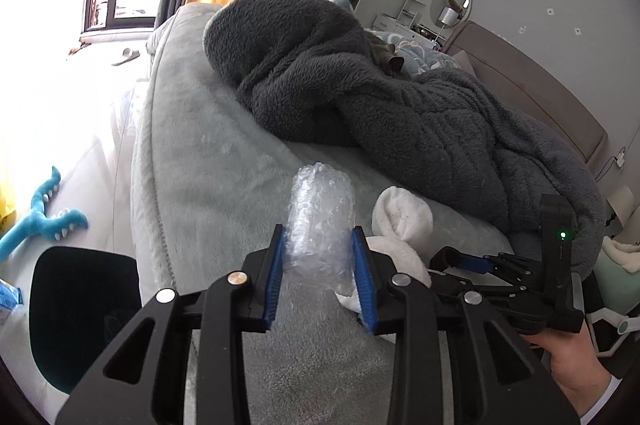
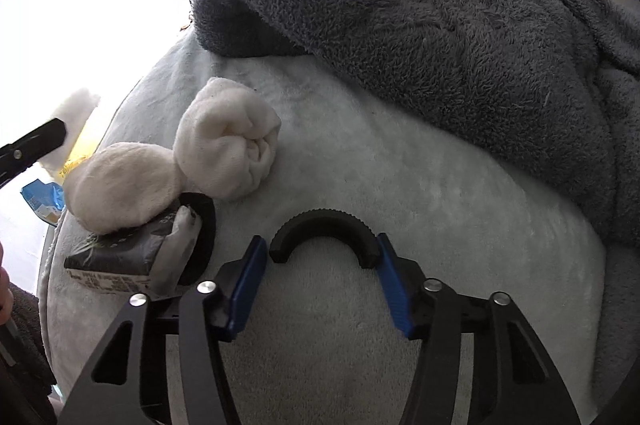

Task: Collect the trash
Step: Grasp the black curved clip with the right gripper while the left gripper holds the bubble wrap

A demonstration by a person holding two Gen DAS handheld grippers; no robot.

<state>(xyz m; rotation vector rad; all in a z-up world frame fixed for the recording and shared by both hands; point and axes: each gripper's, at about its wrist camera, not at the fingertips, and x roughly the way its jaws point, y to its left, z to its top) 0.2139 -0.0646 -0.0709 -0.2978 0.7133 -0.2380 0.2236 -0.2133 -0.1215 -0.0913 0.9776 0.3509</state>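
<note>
In the left wrist view a dark bin-like opening (image 1: pixel 76 309) sits on the floor at about eight o'clock; whether it is the trash container I cannot tell for sure. Right of it, the left hand-held gripper (image 1: pixel 319 281) is pinching a roll of bubble wrap (image 1: pixel 322 221), both blue pads pressed against its sides, the roll standing up toward twelve o'clock above the pale bed cover (image 1: pixel 208 161). So one piece of trash looks secured but not yet dropped anywhere. At about three o'clock from that roll lie white rolled socks (image 1: pixel 402 215), and further right the right hand-held gripper (image 1: pixel 460 261) reaches over the bed, with the dark fleece blanket (image 1: pixel 400 113) heaped behind.

In the right wrist view, at nine o'clock, lies a dark paper packet (image 2: pixel 120 257) touching the socks (image 2: pixel 224 149), probably more trash left to gather. At the centre, the right hand-held gripper (image 2: pixel 320 277) has its jaws spread on either side of a black curved plastic piece (image 2: pixel 324 233) lying on the bed; the pads stand beside its two ends, and I cannot tell whether they touch it. That pickup I judge as only begun.

Overall I would call the task early: one item in hand, one being approached, at least one packet waiting.
</note>
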